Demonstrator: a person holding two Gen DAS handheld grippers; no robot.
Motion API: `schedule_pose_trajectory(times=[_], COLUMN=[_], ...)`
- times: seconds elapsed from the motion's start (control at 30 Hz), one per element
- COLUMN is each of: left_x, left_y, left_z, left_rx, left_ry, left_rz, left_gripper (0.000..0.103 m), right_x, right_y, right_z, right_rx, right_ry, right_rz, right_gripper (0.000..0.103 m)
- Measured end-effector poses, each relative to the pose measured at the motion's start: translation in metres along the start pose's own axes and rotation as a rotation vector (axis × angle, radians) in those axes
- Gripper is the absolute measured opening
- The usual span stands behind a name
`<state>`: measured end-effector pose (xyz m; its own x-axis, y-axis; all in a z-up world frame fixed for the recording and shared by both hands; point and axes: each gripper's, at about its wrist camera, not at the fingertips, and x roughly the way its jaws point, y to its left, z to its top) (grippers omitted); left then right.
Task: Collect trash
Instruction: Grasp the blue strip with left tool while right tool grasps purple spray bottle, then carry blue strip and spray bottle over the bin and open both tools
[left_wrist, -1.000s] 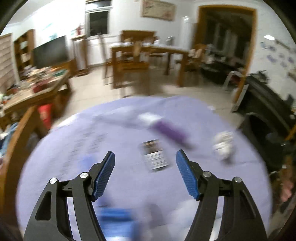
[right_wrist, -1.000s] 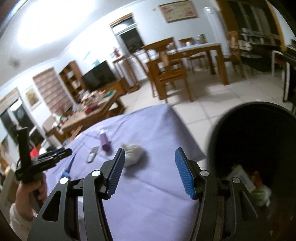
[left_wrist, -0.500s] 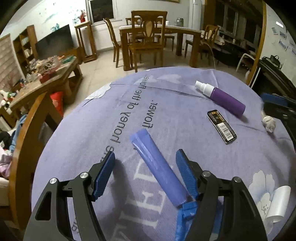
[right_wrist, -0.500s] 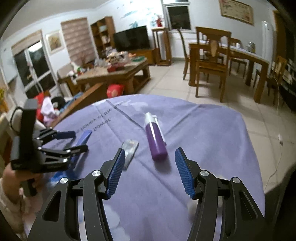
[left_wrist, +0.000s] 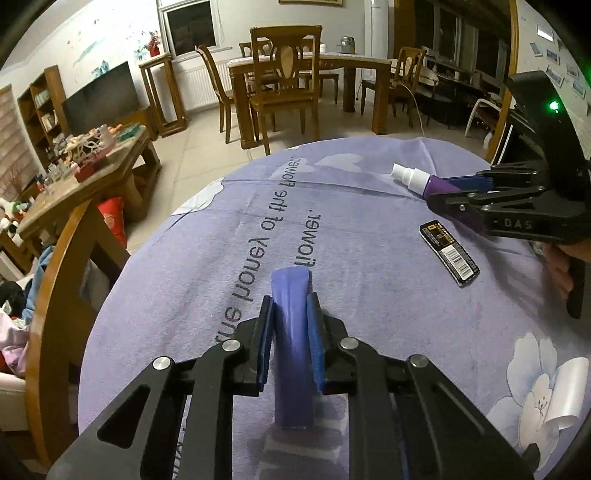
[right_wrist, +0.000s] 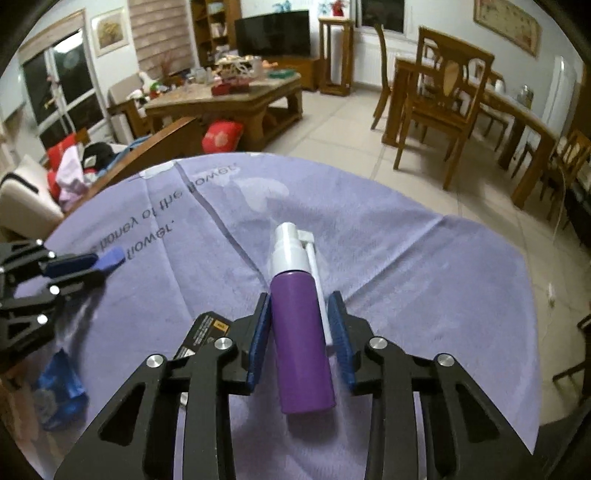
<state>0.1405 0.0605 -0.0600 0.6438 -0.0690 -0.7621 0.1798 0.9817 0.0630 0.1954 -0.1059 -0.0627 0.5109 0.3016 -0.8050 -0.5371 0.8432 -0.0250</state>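
My left gripper is shut on a flattened blue-violet tube that lies on the purple tablecloth. My right gripper has its blue pads on both sides of a purple spray bottle with a white cap. The left pad touches the bottle; a narrow gap with the white nozzle arm shows at the right pad. The bottle and the right gripper also show in the left wrist view. A black barcoded packet lies between the two grippers.
A crumpled blue wrapper lies at the table's near left. A curled white label lies at the right edge. A wooden chair back stands left of the table. Dining chairs and a coffee table stand beyond on the tiled floor.
My left gripper closed on the blue-violet tube. My right gripper moved forward over the purple bottle and its jaws narrowed around it.
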Motion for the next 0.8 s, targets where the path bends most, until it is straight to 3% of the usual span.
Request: schedule_pose_trajectory(times=[0.17,0.33,0.53,0.8], left_x=[-0.008,-0.033,-0.064,-0.092], left_y=[0.006,-0.001,-0.041,-0.12], left_z=[0.0,0.006,0.017,0.036], left_rx=[-0.022,-0.023,0.023,0.107], left_ry=[-0.049,-0.188,-0.284,-0.332], left_rz=[-0.031,-0.13,-0.237,-0.359], left_gripper=[0.016,0.016,0.016,0.016], right_x=[-0.011,-0.064,-0.137,-0.218], right_y=[-0.002,-0.018,-0.046,-0.102], right_z=[-0.004,-0.018,-0.061,-0.136], right_rx=[0.031,0.125,0.258,0.436], right_ry=[-0.041,-0.171,-0.314,-0.47], right_rz=[0.019,0.085,0.149,0.098], right_gripper=[0.03,0.03,0.03,0.03])
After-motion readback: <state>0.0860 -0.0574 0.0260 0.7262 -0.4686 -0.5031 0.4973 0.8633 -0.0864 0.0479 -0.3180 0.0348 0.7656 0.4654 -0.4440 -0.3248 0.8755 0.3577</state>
